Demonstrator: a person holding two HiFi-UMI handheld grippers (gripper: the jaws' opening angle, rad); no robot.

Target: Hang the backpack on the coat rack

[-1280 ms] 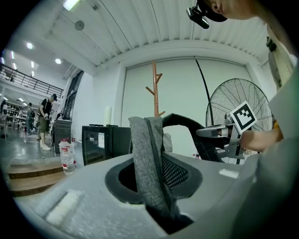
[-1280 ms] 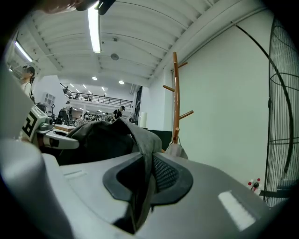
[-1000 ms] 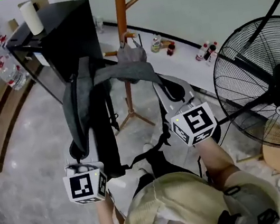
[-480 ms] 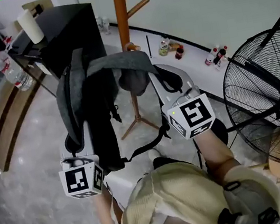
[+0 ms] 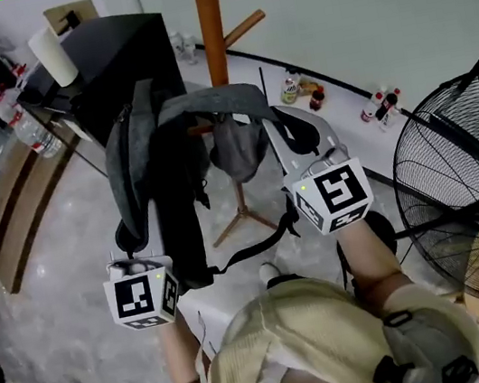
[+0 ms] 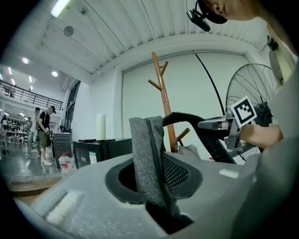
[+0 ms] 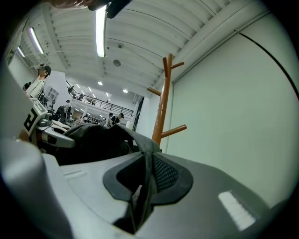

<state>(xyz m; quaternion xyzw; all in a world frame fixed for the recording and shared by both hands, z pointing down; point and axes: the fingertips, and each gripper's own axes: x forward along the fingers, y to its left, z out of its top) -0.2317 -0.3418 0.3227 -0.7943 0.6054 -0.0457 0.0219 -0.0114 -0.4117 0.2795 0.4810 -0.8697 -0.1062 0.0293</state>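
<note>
Both grippers hold the grey-and-black backpack [image 5: 167, 199] up by its shoulder straps in front of the wooden coat rack [image 5: 211, 26]. My left gripper [image 5: 130, 237] is shut on the grey left strap [image 6: 147, 154], which stands upright between its jaws. My right gripper [image 5: 293, 140] is shut on the other strap [image 7: 145, 172], pinched thin between its pads. The pack's body hangs down between the two. The rack's pole and pegs rise just beyond the straps, as the left gripper view [image 6: 163, 98] and the right gripper view [image 7: 163, 102] also show.
A grey cloth item [image 5: 237, 148] hangs at a lower peg of the rack. A black cabinet [image 5: 120, 60] with a paper roll [image 5: 53, 55] stands at the left, with water bottles [image 5: 32, 135] beside it. A large fan [image 5: 467, 182] stands at the right. Small bottles [image 5: 385, 103] line the wall.
Both grippers have carried the backpack closer to the coat rack and slightly up. The straps now sit right in front of the pole. Both grips are unchanged.
</note>
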